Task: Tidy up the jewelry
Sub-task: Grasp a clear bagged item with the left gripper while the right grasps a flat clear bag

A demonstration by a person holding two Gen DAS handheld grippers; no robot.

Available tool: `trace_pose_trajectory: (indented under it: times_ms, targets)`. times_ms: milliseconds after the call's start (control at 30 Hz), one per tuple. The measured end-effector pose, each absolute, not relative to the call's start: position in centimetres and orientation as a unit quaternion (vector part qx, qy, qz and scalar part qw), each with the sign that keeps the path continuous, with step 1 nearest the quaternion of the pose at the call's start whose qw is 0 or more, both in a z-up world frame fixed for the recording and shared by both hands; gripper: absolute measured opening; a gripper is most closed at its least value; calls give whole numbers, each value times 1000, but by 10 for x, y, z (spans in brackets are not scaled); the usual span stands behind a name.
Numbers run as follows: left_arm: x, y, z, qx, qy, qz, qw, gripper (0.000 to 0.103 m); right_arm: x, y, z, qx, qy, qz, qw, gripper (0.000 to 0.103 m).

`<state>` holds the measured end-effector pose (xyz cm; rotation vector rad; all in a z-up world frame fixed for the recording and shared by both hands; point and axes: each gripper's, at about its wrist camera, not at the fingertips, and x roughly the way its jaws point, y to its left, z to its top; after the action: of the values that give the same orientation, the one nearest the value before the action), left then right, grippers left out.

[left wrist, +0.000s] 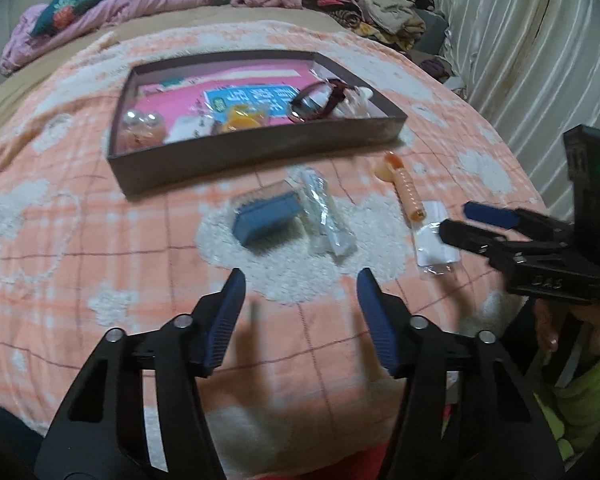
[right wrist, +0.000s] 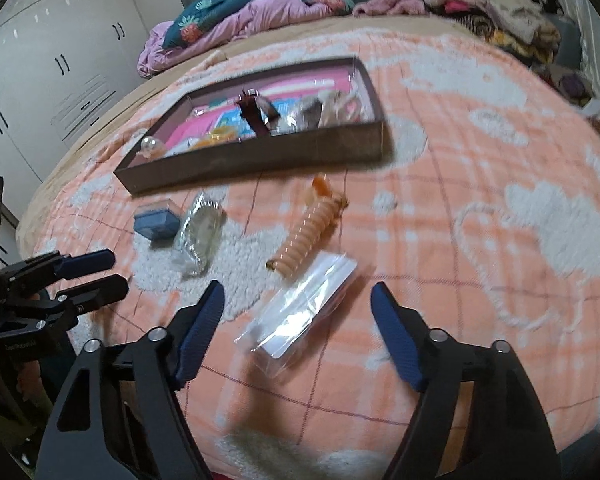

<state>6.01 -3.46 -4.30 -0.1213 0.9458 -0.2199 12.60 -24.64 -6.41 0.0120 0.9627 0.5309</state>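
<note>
A shallow brown tray [left wrist: 260, 148] lies on the peach blanket and holds sunglasses [left wrist: 316, 100], pearly beads [left wrist: 142, 124] and other small items. In front of it lie a small blue box [left wrist: 266, 214], a clear packet [left wrist: 328, 216], an orange spiral clip [left wrist: 408, 192] and a clear bag with a white card [left wrist: 434, 240]. My left gripper [left wrist: 300, 280] is open above the blanket, just short of the blue box, with nothing between its fingers. My right gripper [right wrist: 297, 292] is open over the clear bag [right wrist: 300, 312], its pads apart from it. The orange clip [right wrist: 308, 236] lies just beyond.
Crumpled pink and teal bedding [left wrist: 100, 4] and a pile of clothes [left wrist: 380, 12] lie at the far end of the bed. A pale curtain [left wrist: 532, 60] hangs on the right. White wardrobe doors [right wrist: 40, 80] stand to the left.
</note>
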Motion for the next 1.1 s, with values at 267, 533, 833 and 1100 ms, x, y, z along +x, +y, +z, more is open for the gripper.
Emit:
trace_pose_trajectory:
  times_ms: [267,533,833,1100]
  targets:
    - [70,-46,-54,-78,470,-130,869,43,129,-242,-80,13,470,255,845,46]
    - [92,-56,-65,-93,474,-126,866,43,138,-264,-74,38,445,235,863,28]
    - [113,-65,-71,-87,469,-107,872,41,141,-277,-65,43,418,234,877,27]
    - [119,-70,-70,-65,462,-100,879,24,138,-278,-59,38,404,237,883,27]
